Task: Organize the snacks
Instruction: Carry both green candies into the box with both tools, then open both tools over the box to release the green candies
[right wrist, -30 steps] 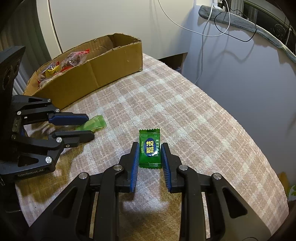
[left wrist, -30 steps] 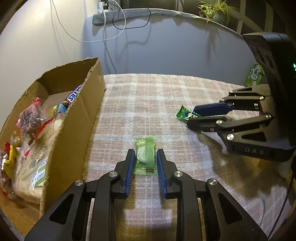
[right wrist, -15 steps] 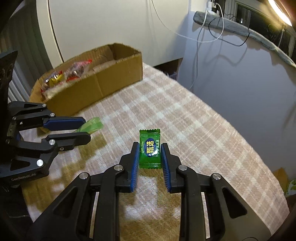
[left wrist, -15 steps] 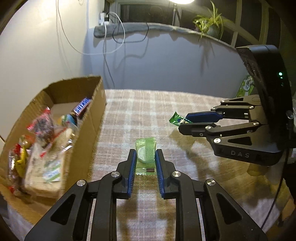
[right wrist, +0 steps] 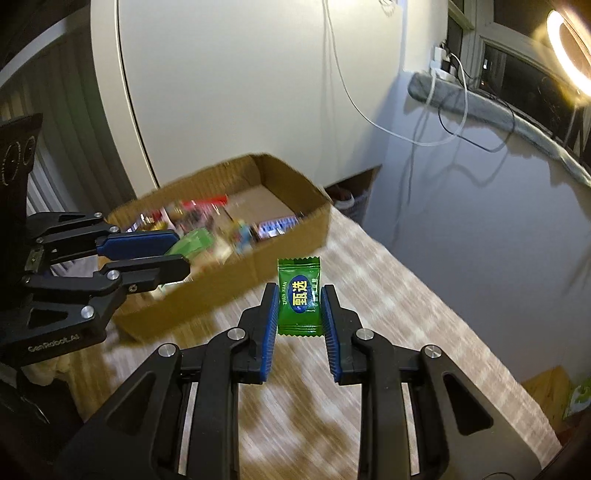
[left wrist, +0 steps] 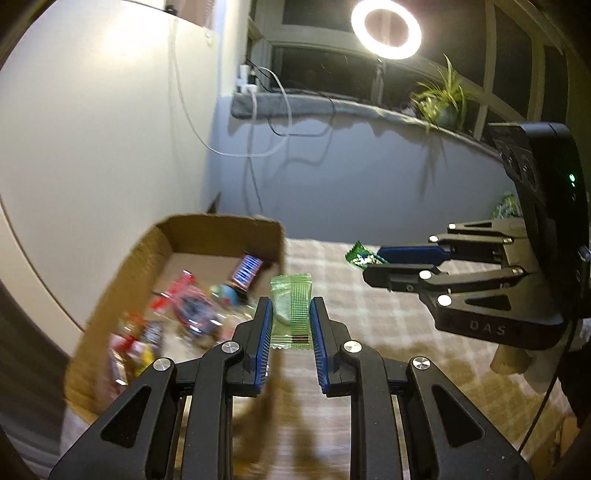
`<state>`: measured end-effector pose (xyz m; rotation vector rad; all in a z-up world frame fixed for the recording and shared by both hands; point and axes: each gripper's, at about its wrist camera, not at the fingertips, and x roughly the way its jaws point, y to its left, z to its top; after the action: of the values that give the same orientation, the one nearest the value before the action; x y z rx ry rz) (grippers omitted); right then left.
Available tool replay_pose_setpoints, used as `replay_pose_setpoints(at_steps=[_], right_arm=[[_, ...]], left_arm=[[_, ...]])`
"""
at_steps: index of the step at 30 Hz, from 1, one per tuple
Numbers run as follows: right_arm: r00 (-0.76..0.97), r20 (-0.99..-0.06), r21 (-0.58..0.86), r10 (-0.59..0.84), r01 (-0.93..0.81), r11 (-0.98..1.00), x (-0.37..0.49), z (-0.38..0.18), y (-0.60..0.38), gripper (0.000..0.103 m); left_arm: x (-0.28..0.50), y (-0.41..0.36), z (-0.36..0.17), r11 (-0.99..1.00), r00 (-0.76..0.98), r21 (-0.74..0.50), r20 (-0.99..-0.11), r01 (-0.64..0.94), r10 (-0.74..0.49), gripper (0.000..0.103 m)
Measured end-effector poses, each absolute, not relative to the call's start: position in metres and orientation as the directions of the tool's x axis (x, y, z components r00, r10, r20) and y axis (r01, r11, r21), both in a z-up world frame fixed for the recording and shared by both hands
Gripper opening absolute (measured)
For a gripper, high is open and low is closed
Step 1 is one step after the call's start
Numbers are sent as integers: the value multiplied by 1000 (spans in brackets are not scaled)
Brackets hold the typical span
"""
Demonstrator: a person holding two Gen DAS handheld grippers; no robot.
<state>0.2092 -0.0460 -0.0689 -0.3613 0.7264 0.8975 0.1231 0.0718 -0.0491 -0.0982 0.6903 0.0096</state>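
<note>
My left gripper (left wrist: 290, 314) is shut on a pale green candy packet (left wrist: 291, 311), held in the air at the near right corner of the open cardboard box (left wrist: 207, 230). In the right wrist view that gripper (right wrist: 177, 253) shows at the left, over the box's long wall, with the pale packet (right wrist: 194, 242) sticking out of it. My right gripper (right wrist: 300, 297) is shut on a dark green candy packet (right wrist: 300, 295) with a blue oval label, lifted above the checked tablecloth (right wrist: 388, 314) to the right of the box (right wrist: 288, 177). The left wrist view has the right gripper (left wrist: 369, 264) at the right.
The box holds several wrapped snacks, among them a blue candy bar (left wrist: 246, 268). A wall with hanging cables (left wrist: 258, 147) stands behind the table. A ring light (left wrist: 386, 29) and a potted plant (left wrist: 441, 99) are on the sill. A green bag (right wrist: 580, 400) lies beyond the table's right edge.
Both grippers have risen off the tablecloth with their packets and shifted toward the box, which now sits lower and closer to centre in both views.
</note>
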Motion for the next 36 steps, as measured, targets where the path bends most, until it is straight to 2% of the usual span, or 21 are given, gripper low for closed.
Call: replay_pose_setpoints(at_steps=[7, 17, 36], right_arm=[[400, -692, 15, 601, -825, 566, 212, -59, 0, 24], [389, -694, 23, 606, -829, 559, 231, -61, 57, 24], [381, -713, 27, 588, -824, 566, 254, -72, 90, 24]], left_arm=[[126, 118, -38, 990, 792, -98, -610, -105, 24, 19], [144, 162, -43, 980, 782, -119, -621, -160, 53, 19], [157, 182, -49, 974, 772, -129, -633, -186, 63, 20]])
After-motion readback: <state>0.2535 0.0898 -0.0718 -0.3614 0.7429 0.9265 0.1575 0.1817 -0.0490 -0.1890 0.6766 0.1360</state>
